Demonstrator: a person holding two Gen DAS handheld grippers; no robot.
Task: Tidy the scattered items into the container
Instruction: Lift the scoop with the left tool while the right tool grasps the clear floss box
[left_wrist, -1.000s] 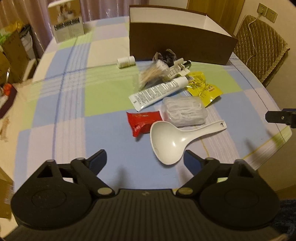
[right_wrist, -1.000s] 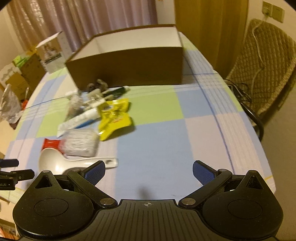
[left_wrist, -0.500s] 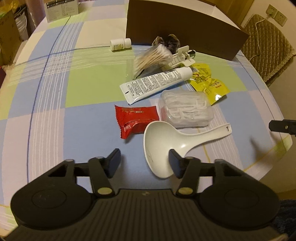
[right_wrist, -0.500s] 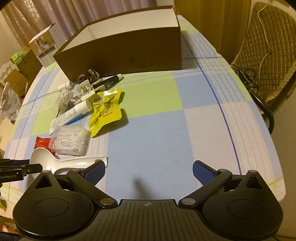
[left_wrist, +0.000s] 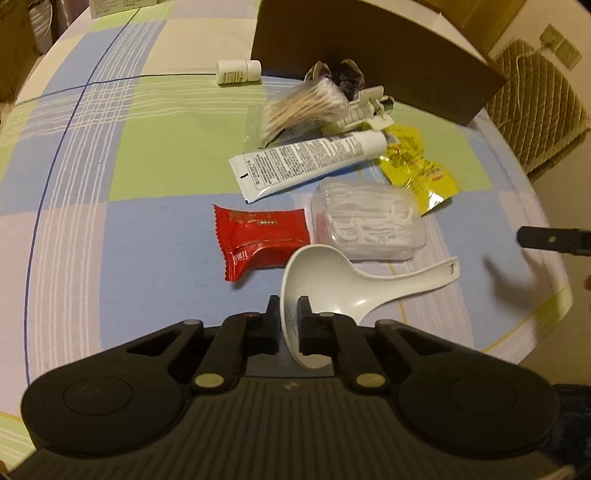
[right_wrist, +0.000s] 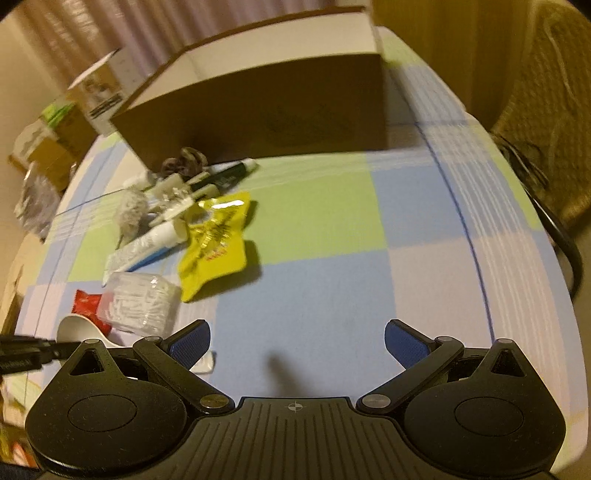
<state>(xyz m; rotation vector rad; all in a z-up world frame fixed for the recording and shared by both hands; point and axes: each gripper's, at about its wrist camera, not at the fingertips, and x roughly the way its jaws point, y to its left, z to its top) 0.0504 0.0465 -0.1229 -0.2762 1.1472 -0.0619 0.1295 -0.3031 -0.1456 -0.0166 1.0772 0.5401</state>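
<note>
- Left gripper (left_wrist: 289, 314): jaws together on the bowl rim of the white spoon (left_wrist: 332, 280), one finger inside the bowl, one outside. Spoon handle runs off to the right across the tablecloth (left_wrist: 147, 266).
- Right gripper (right_wrist: 297, 338): jaws wide apart, blue pads (right_wrist: 402, 341) showing, nothing between them; it hangs over a bare blue square of cloth.
- Scattered items sit in a cluster between spoon and brown box (left_wrist: 369, 55): red packet (left_wrist: 258, 236) beside the spoon bowl, clear case of floss picks (left_wrist: 369, 225) touching it, white tube (left_wrist: 306, 162), yellow sachet (left_wrist: 417, 166), bag of cotton swabs (left_wrist: 306, 103), small white bottle (left_wrist: 238, 71) off to the left.
- Box stands at the table's far side, just behind the clutter.
- Left view only: the clamp on the spoon, the bottle's label; a tip of the right gripper at the right edge.
- Right view only: the box's open top and pale inside wall, a dark marker pen (right_wrist: 225, 177), a wicker chair (right_wrist: 543, 110), a carton (right_wrist: 98, 96) beyond the table. This view is blurred.
</note>
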